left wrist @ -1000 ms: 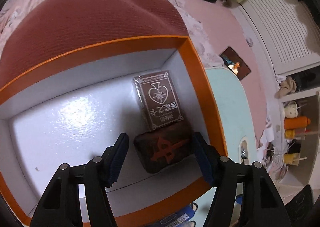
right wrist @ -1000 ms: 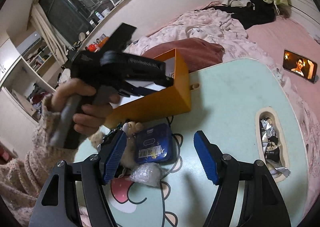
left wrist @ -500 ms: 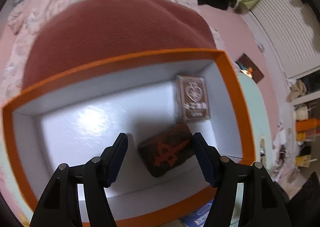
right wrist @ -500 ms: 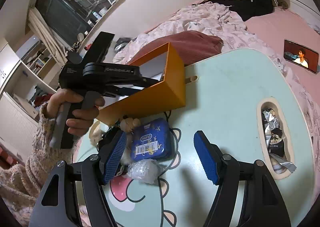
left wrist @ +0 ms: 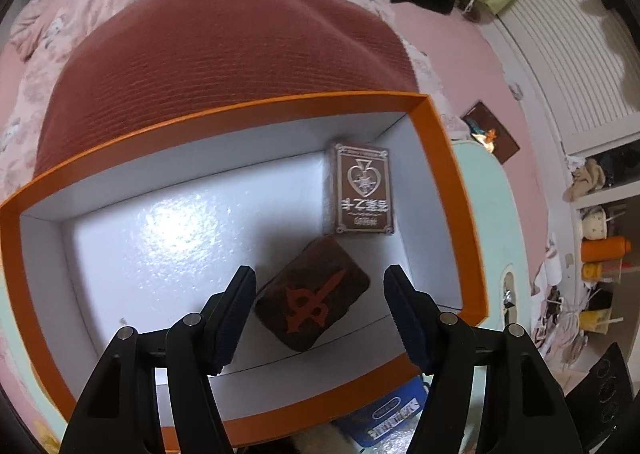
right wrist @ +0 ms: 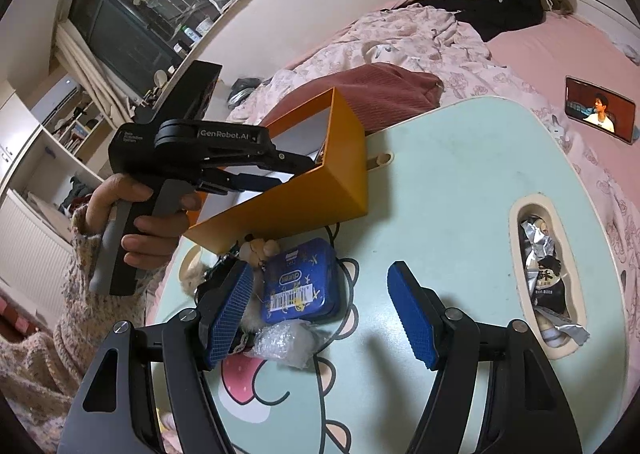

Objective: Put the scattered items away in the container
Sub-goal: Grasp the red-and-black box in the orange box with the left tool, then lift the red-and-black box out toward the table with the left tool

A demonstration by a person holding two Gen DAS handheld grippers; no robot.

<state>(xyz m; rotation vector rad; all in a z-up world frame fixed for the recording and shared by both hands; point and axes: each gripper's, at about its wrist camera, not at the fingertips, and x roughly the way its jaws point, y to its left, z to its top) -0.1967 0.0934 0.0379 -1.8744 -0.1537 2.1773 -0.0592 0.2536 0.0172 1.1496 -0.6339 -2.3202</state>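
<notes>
An orange box (left wrist: 436, 174) with a white inside stands at the table's far edge. In it lie a brown card pack (left wrist: 362, 190) and a dark brown case (left wrist: 314, 298) with an orange mark. My left gripper (left wrist: 320, 274) hangs open over the case, pointing steeply down, with a gap on each side of it. From the right wrist view the left gripper (right wrist: 294, 174) reaches over the box (right wrist: 320, 198) wall, held by a hand. My right gripper (right wrist: 320, 270) stands open and empty above a blue tin (right wrist: 300, 286), a crumpled plastic wrap (right wrist: 284, 342) and a small plush toy (right wrist: 258, 248).
A rust-red cushion (left wrist: 224, 54) lies behind the box on the bed. The pale green table (right wrist: 460, 174) has a slot (right wrist: 548, 278) stuffed with wrappers at the right. A phone (right wrist: 599, 108) showing a video lies on the pink bedding.
The left gripper has drawn back from the dark brown case, so more of the box shows around it. The case lies on the box floor. The right gripper has stayed put.
</notes>
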